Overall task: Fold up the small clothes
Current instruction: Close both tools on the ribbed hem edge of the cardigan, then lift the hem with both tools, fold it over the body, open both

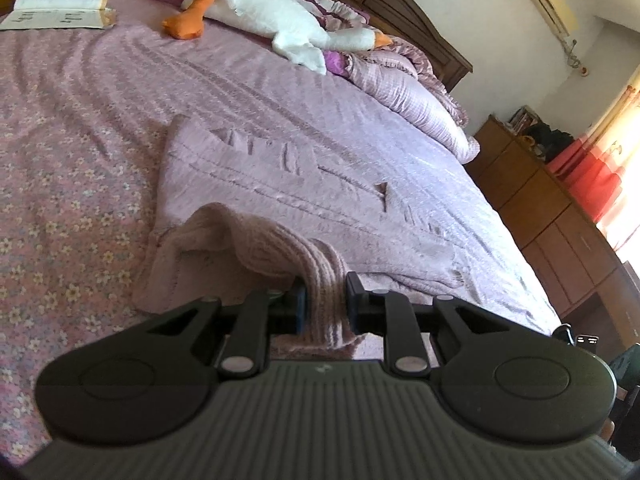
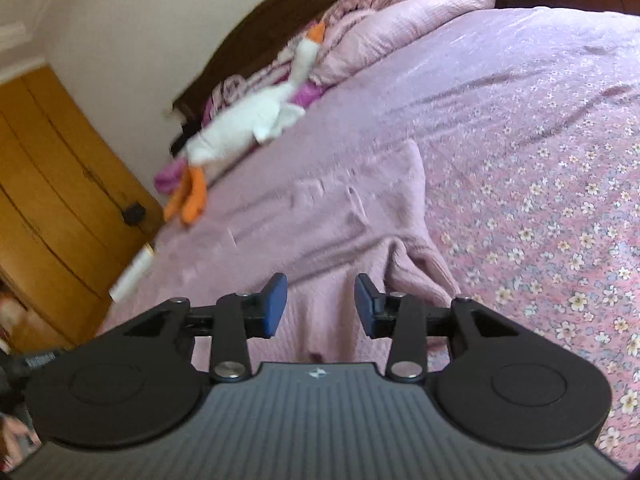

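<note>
Left hand-held gripper pinching sweater cuff; right hand-held gripper parted, empty above bed. Risk: one-sided hold dragging the fold crooked.

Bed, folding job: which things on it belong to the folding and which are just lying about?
Job:
- pink knitted sweater
- left gripper, shut on its ribbed edge
- right gripper, open above it

Lying about:
- plush goose
- open book
- crumpled quilt

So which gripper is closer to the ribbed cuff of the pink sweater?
Left. The left gripper is clamped on the ribbed cuff; the right gripper is open above the pink sweater, gripping nothing.
</note>
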